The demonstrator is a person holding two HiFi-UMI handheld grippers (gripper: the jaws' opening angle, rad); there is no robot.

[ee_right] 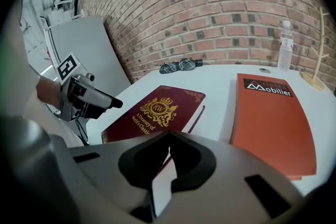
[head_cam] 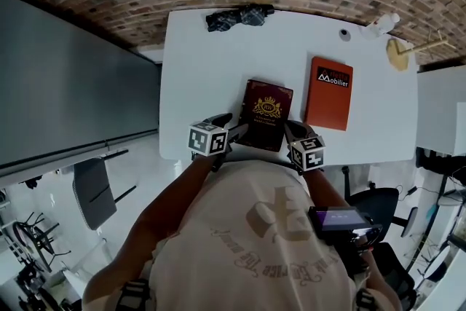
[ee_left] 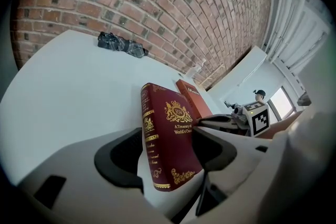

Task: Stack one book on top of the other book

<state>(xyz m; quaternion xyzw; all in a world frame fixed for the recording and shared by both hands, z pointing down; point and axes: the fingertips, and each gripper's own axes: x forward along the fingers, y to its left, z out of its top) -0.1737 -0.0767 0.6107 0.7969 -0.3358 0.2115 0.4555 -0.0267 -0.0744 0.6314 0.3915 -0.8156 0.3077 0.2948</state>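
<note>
Maroon book (head_cam: 266,115) lies flat on the white table (head_cam: 218,54), long axis running away from the person. The orange book (head_cam: 329,93) sits to its right, a gap between them. The near short edge is the way in, and both tools are at it. The left gripper (head_cam: 229,126) is at the near-left corner, jaws spread wide around the spine end but not pressing. The right gripper (head_cam: 295,131) is at the near-right corner, tips pinched together on nothing.
</note>
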